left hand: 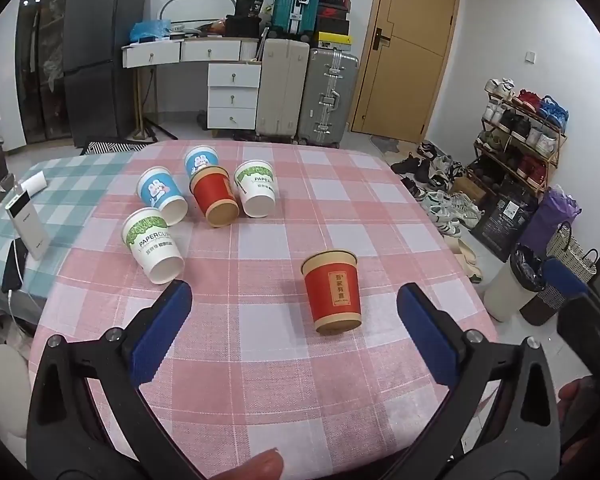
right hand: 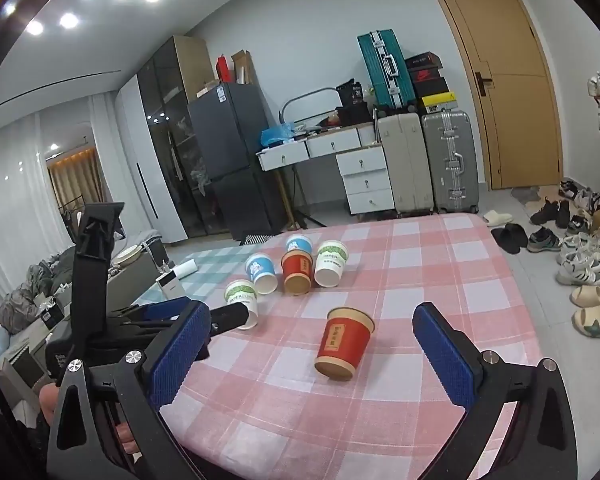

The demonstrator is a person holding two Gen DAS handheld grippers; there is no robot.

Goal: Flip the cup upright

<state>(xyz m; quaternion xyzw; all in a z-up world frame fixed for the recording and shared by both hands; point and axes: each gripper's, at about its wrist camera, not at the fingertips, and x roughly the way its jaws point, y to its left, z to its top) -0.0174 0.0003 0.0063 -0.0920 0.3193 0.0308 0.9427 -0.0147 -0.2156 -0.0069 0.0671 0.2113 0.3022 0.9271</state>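
Observation:
A red paper cup [left hand: 332,292] [right hand: 344,344] stands alone on the pink checked tablecloth [left hand: 340,208], its wider rim on top and its print reading upright. My left gripper [left hand: 294,290] is open; the cup sits just beyond its tips, nearer the right finger. My right gripper [right hand: 311,310] is open too, with the same cup just ahead between its fingers. Neither gripper touches the cup. Farther back, several cups lie on their sides with mouths toward me: a red one [left hand: 214,196], two blue [left hand: 160,194] and two white [left hand: 152,244].
A white power bank [left hand: 28,224] and a cabled phone [left hand: 14,264] lie on the teal cloth at the left. The left gripper's body [right hand: 100,320] fills the right view's left side. Beyond the table's right edge are a bin [left hand: 516,284] and shoes [left hand: 444,200].

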